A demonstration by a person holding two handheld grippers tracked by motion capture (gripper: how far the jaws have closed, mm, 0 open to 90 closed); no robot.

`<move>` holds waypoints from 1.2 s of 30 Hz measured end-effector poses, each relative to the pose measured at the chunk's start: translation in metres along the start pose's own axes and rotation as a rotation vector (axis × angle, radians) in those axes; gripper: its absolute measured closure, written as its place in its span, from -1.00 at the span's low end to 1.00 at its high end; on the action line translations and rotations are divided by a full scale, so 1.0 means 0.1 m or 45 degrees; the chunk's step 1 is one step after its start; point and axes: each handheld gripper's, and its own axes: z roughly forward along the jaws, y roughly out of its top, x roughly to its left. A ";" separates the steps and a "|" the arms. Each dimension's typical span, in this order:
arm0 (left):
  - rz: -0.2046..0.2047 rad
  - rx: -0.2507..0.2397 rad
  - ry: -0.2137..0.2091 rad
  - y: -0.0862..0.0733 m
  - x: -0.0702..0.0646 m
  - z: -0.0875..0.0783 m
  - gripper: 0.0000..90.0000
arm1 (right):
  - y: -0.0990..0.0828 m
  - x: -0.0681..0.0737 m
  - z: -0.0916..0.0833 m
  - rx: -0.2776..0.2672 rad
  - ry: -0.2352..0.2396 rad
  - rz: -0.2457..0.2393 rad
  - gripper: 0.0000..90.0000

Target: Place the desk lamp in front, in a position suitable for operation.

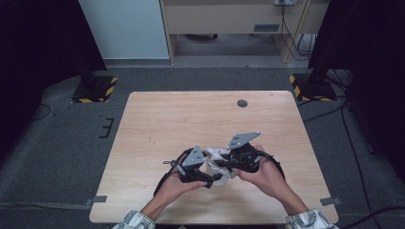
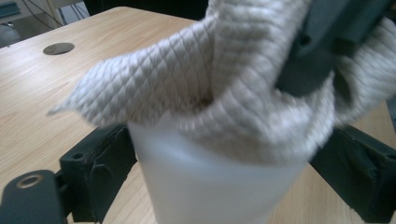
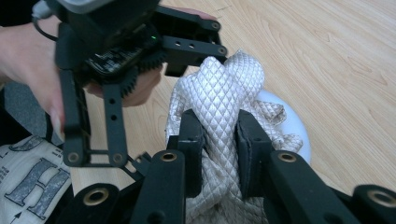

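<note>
A white cup (image 2: 210,186) sits between the jaws of my left gripper (image 1: 215,180), whose black fingers (image 2: 93,172) press on both of its sides. A cream quilted cloth (image 2: 196,88) is stuffed into the cup's mouth and spills over its rim. My right gripper (image 3: 219,140) is shut on a bunched fold of this cloth (image 3: 229,88), just above the cup's rim (image 3: 289,126). In the high view the two grippers meet over the near middle of the table, the right gripper (image 1: 220,162) directly above the cloth (image 1: 216,153).
The wooden table (image 1: 191,119) has a round grey grommet (image 1: 242,103) near its far edge. Black stands with yellow-striped bases (image 1: 95,88) (image 1: 313,88) flank the far corners. Cables lie on the floor at the right.
</note>
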 end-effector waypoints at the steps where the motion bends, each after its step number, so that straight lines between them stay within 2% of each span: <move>1: 0.007 0.007 0.002 0.01 0.00 0.02 -0.84 | 0.00 0.00 0.00 0.000 0.002 0.001 0.66; 6: 0.031 0.039 0.006 0.03 0.00 0.03 -0.82 | -0.01 0.01 0.00 -0.006 0.003 -0.001 0.66; 12: 0.032 0.051 0.000 0.04 0.00 0.02 -0.82 | -0.01 0.00 -0.01 -0.014 0.004 -0.011 0.66; 18: 0.035 0.052 -0.014 0.04 -0.01 0.02 -0.82 | -0.03 -0.12 -0.07 -0.027 -0.042 0.021 0.66; 19: 0.036 0.055 -0.018 0.04 -0.02 0.02 -0.82 | -0.02 -0.17 -0.06 -0.030 -0.066 0.023 0.66; 24: 0.036 0.064 -0.005 0.03 -0.03 -0.01 -0.82 | 0.01 -0.19 0.01 -0.045 -0.058 0.031 0.66; 26: 0.041 0.072 0.014 0.03 -0.03 -0.04 -0.82 | 0.07 -0.13 0.10 -0.051 -0.035 0.016 0.66; 27: 0.046 0.077 0.044 0.03 -0.03 -0.05 -0.82 | 0.08 -0.11 0.12 -0.052 -0.025 0.011 0.66; 28: 0.046 0.077 0.044 0.03 -0.03 -0.05 -0.82 | 0.08 -0.11 0.12 -0.052 -0.025 0.011 0.66; 29: 0.039 0.072 0.011 0.03 -0.04 -0.05 -0.82 | 0.12 -0.03 0.17 -0.049 0.000 -0.012 0.66; 31: 0.034 0.074 -0.010 0.03 -0.04 -0.05 -0.82 | 0.14 0.04 0.19 -0.041 0.021 -0.041 0.66; 34: 0.034 0.077 -0.007 0.02 -0.04 -0.07 -0.82 | 0.13 0.11 0.17 -0.038 0.029 -0.066 0.66; 36: 0.032 0.074 -0.035 0.01 -0.04 -0.09 -0.82 | 0.08 0.16 0.11 -0.038 0.038 -0.076 0.66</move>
